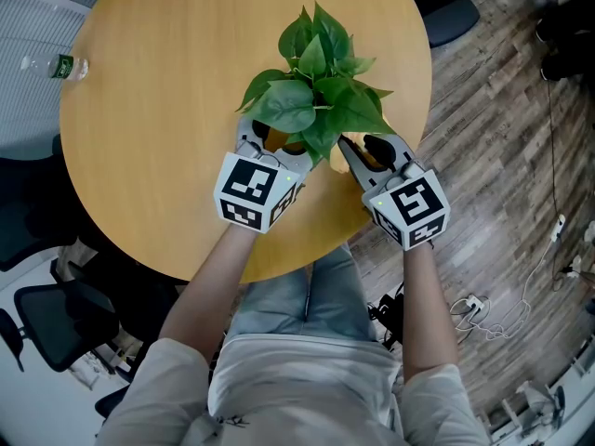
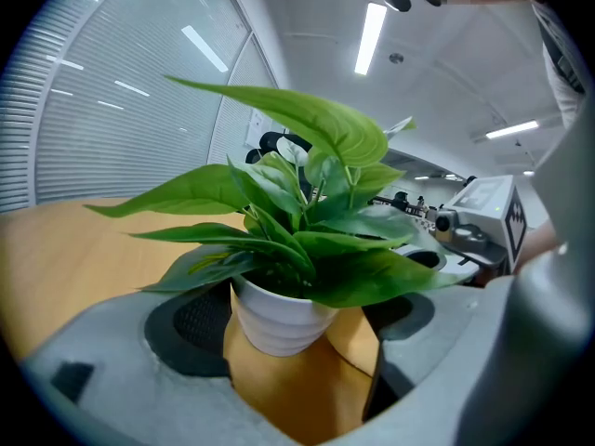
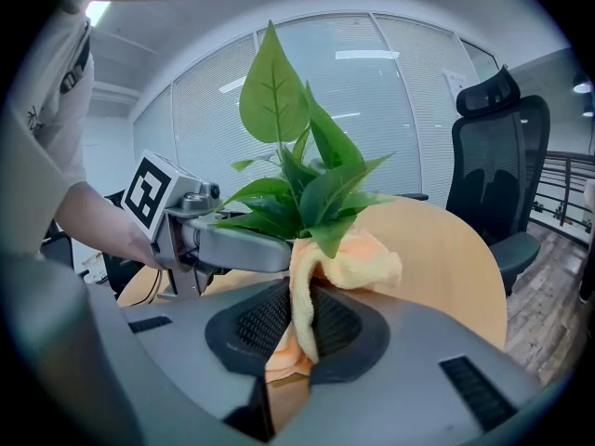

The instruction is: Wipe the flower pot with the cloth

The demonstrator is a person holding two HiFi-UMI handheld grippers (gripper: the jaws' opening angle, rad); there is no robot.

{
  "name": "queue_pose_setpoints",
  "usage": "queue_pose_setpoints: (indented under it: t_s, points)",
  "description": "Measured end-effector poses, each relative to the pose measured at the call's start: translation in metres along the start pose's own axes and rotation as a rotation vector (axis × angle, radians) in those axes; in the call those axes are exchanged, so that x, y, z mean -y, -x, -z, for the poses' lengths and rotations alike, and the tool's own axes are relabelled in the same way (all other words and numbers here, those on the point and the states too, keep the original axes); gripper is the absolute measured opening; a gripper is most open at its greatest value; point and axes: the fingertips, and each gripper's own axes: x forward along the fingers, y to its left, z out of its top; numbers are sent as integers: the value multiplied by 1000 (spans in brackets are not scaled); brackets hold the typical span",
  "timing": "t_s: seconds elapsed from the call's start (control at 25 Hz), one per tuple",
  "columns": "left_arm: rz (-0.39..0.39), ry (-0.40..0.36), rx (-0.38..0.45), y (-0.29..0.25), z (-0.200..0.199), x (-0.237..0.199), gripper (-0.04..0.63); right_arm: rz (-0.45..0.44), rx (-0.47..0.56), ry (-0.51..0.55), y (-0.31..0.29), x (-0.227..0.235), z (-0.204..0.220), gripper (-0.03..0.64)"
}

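Observation:
A leafy green plant (image 1: pixel 316 91) stands in a white ribbed flower pot (image 2: pixel 279 319) near the front edge of a round wooden table (image 1: pixel 167 110). My left gripper (image 1: pixel 274 142) reaches in from the left. Its jaws stand on either side of the pot and close against it. From the right, my right gripper (image 1: pixel 358 151) is shut on a yellow-orange cloth (image 3: pixel 358 263). The cloth bunches up under the leaves on the plant's right side. In the right gripper view the leaves and the cloth hide the pot.
A plastic water bottle (image 1: pixel 56 66) lies at the table's far left edge. A black office chair (image 1: pixel 56 323) stands by the person's left, another (image 3: pixel 493 175) beyond the table. Cables (image 1: pixel 493 314) lie on the wooden floor to the right.

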Motion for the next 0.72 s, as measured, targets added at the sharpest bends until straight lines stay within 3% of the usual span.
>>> queue_pose_setpoints:
  t_s: [0.24,0.72]
  points:
    - [-32,14,-5,0,0,2,448,-3,1,-2,1,-2,1,44]
    - [1,-15,-2,4,1,3,449,4,5,-21,6,4,3,44]
